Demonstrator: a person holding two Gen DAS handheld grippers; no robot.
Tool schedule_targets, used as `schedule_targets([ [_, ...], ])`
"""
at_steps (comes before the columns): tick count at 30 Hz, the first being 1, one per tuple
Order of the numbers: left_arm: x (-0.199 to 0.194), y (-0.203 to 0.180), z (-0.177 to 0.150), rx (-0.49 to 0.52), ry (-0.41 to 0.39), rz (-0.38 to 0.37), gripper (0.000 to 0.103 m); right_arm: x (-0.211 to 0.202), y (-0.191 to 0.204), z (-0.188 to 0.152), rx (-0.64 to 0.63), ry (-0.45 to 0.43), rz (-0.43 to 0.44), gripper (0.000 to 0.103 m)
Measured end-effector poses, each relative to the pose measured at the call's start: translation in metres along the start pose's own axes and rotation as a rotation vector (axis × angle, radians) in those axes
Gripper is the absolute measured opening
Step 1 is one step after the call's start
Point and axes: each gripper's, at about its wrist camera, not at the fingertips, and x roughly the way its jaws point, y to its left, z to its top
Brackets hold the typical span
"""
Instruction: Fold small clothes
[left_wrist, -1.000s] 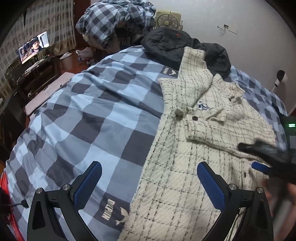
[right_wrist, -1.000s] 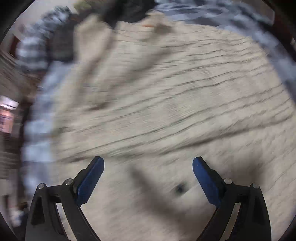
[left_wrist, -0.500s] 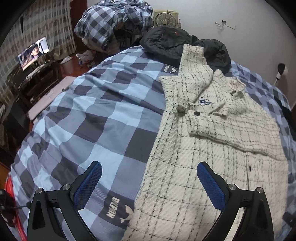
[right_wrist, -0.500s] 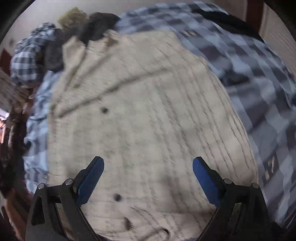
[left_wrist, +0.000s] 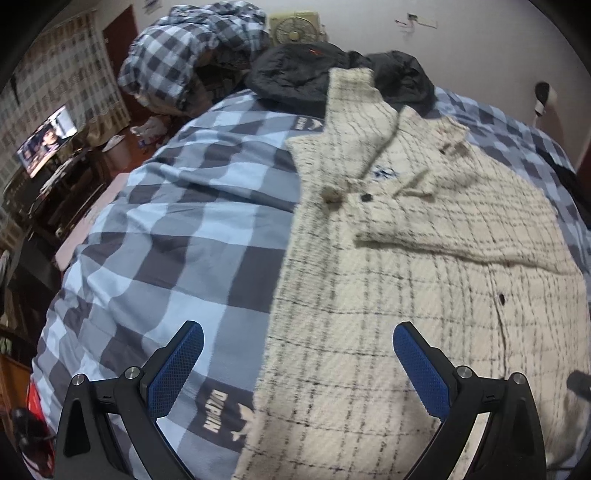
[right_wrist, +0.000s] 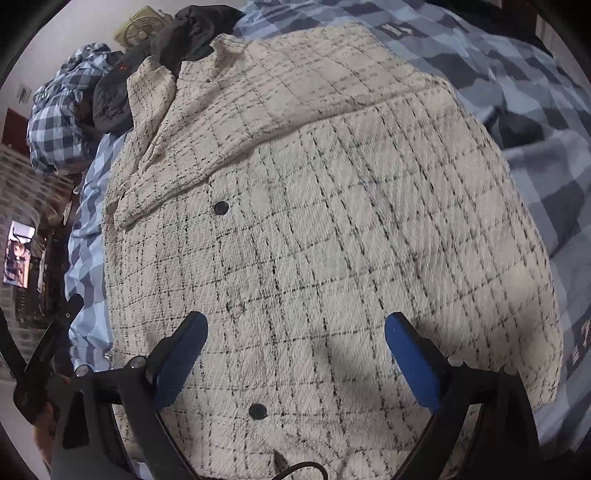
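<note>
Bed (left_wrist: 177, 229) covered by a blue/grey checked duvet (left_wrist: 221, 166), logo patches printed on it. Cream checked jacket (left_wrist: 424, 288) lies flat on the duvet's right half, buttons up, one sleeve folded across the chest. Black jacket (left_wrist: 295, 77) bunched at the far end, touching the cream collar. Heap of checked bedding (left_wrist: 192, 59) at the far left corner.

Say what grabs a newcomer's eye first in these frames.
The cream plaid jacket spread on the blue checked quilt, one sleeve folded across its chest. Both grippers, left and right, hover open over its lower part, holding nothing. Behind its collar a dark coat lies heaped.
</note>
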Motion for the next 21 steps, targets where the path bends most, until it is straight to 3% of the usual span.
schedule_targets([
  [4, 0.001, -0.011, 0.000, 0.034, 0.038, -0.032, 0.103, 0.001, -0.004, 0.004, -0.018, -0.035, -0.030, 0.095],
  [6, 0.007, -0.010, -0.001, 0.000, 0.081, -0.073, 0.103, 0.001, -0.007, 0.007, -0.018, -0.060, -0.046, 0.095],
  [8, 0.015, -0.007, -0.003, -0.036, 0.128, -0.069, 0.103, 0.002, -0.011, 0.011, -0.028, -0.091, -0.068, 0.095],
  [13, 0.011, -0.007, -0.004, -0.070, 0.117, -0.056, 0.103, -0.003, 0.003, 0.039, -0.103, -0.147, -0.135, 0.095],
  [17, 0.004, -0.004, -0.002, -0.116, 0.106, -0.094, 0.103, -0.009, 0.065, 0.089, -0.209, -0.215, -0.139, 0.095],
  [21, 0.006, 0.009, -0.002, -0.179, 0.122, -0.054, 0.103, 0.013, 0.170, 0.163, -0.349, -0.121, -0.041, 0.095],
])
